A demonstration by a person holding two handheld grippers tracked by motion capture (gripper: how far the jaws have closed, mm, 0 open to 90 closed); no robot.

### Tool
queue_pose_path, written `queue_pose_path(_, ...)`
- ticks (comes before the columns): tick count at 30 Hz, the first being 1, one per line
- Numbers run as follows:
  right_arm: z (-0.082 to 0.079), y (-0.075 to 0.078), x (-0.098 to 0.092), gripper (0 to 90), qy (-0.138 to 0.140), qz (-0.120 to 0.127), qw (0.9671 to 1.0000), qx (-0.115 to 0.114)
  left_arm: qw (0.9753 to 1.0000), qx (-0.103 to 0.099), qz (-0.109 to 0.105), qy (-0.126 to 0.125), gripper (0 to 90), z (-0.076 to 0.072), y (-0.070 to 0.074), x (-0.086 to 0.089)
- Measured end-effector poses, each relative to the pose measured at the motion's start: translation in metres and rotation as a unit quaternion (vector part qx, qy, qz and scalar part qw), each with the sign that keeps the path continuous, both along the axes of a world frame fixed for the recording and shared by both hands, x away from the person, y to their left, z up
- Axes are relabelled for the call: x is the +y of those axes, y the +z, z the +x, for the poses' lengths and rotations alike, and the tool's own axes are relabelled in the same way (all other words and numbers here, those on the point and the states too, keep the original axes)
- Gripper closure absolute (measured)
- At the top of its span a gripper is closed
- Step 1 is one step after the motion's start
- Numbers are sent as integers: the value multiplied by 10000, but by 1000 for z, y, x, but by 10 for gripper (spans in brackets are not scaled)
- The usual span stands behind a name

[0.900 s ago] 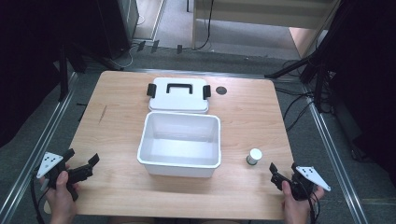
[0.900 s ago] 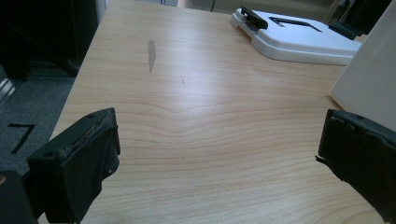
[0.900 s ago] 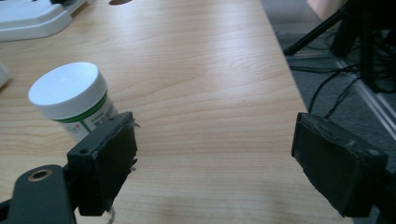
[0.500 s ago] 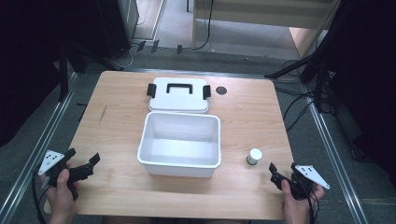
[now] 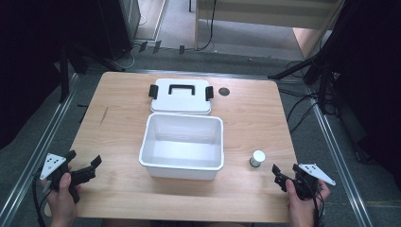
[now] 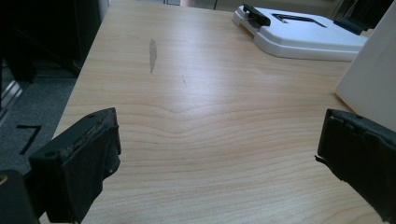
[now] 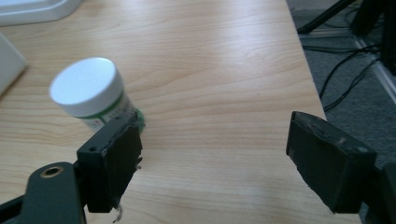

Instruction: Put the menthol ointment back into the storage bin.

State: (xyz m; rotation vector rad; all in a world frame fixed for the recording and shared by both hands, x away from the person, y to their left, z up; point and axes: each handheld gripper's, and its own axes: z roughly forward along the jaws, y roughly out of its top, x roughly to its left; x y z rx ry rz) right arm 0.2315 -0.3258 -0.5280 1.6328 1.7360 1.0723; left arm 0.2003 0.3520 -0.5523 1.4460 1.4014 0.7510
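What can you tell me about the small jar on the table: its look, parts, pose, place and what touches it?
The jar is small and round, with a plain white cap and a label showing green and white, its print too small to read. It stands upright, capped, on the wooden table, to the right of the open white box and apart from it. The right tool is open just short of it, not touching; only the table touches the jar.
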Motion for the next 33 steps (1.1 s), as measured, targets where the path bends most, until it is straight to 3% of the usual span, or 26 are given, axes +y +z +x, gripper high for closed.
queue_pose_path(2,3,6,1,188,98,-35,9998,164,10000,4,-17,15,2,0,0,1)
queue_pose_path(4,6,11,4,187,137,-232,9991,340,10000,27,-24,20,2,1,0,1)
queue_pose_path(5,10,17,7,181,113,-512,9971,559,10000,35,-10,24,2,1,0,0)
queue_pose_path(8,12,21,8,181,243,-606,9955,684,9999,74,79,-2,2,2,0,-2)
queue_pose_path(11,17,27,12,175,365,-877,9904,1009,9999,69,73,-24,2,2,0,-1)
queue_pose_path(12,17,27,12,175,365,-877,9904,1009,9999,69,73,-24,2,2,0,-1)
queue_pose_path(14,21,32,14,175,470,-935,9863,1272,10000,71,58,-5,2,2,0,-1)
queue_pose_path(16,22,33,14,178,531,-925,9852,1339,10000,78,49,-8,2,2,0,-1)
queue_pose_path(20,28,36,18,179,567,-1131,9749,1834,10000,55,27,-22,2,1,0,-1)
queue_pose_path(21,31,36,19,178,600,-1244,9685,2072,10000,42,32,-15,2,1,0,-1)
queue_pose_path(22,32,36,19,179,608,-1272,9665,2145,10000,32,38,-11,2,1,0,-1)
queue_pose_path(23,32,36,19,179,608,-1272,9665,2145,10000,32,38,-11,2,1,0,-1)
queue_pose_path(25,35,36,20,178,688,-1347,9600,2358,10000,40,71,-21,2,1,0,-1)
queue_pose_path(26,35,36,20,178,688,-1347,9600,2358,10000,40,71,-21,2,1,0,-1)
queue_pose_path(30,36,38,20,178,840,-1342,9535,2565,9999,45,81,-56,2,2,0,-1)
queue_pose_path(31,37,39,21,175,887,-1412,9479,2715,9999,50,76,-61,2,2,0,-2)
queue_pose_path(32,37,39,21,175,887,-1412,9479,2715,9999,50,76,-61,2,2,0,-2)
queue_pose_path(33,38,40,21,175,910,-1486,9436,2814,9999,56,70,-83,2,2,0,-2)
